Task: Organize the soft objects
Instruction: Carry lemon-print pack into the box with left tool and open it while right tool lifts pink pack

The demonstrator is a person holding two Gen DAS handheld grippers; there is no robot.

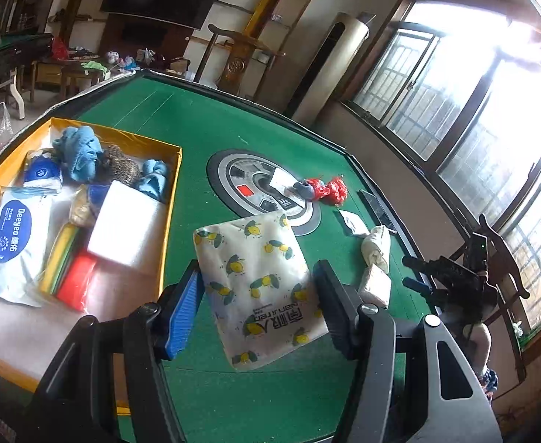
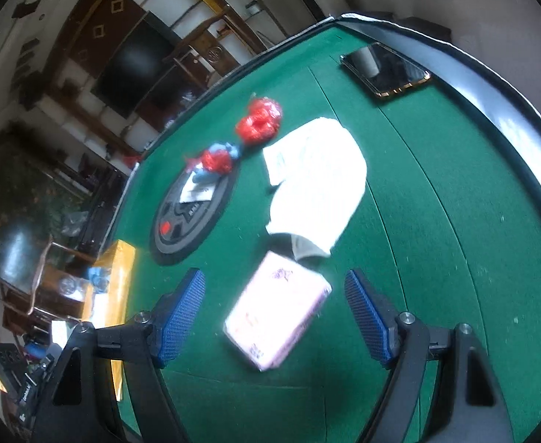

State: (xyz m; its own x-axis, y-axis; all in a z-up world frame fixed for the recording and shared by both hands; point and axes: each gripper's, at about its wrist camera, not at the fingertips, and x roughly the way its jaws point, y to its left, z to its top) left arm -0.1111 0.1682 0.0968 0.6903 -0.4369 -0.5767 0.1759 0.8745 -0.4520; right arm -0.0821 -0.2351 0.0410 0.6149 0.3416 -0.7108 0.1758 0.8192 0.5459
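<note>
The task looks partly done: the yellow box (image 1: 176,184) at the left edge of the table (image 1: 211,125) already holds blue cloths (image 1: 80,151), a white foam block (image 1: 126,225), sponges (image 1: 69,262) and wipe packs (image 1: 12,236), while several soft things still lie loose on the green felt. Left to gather are the lemon-print tissue pack (image 1: 259,288), the pink tissue pack (image 2: 277,313), a white cloth (image 2: 318,181) beyond it, and the red and blue crumpled bags (image 2: 259,122) by the round centre panel (image 2: 192,214). The left claw (image 1: 257,306) has its jaws wide on either side of the lemon-print tissue pack; whether the pads touch it cannot be told, and it seems not yet gripped. That pack's long axis runs away from the claw toward the table's centre, slightly skewed, printed name end nearest the claw. The right claw (image 2: 276,317) is also spread wide, empty, straddling the pink tissue pack, which lies flat near the table's near edge with its long axis on a diagonal, far end toward the white cloth. A phone (image 2: 388,70) rests near the far edge.
</note>
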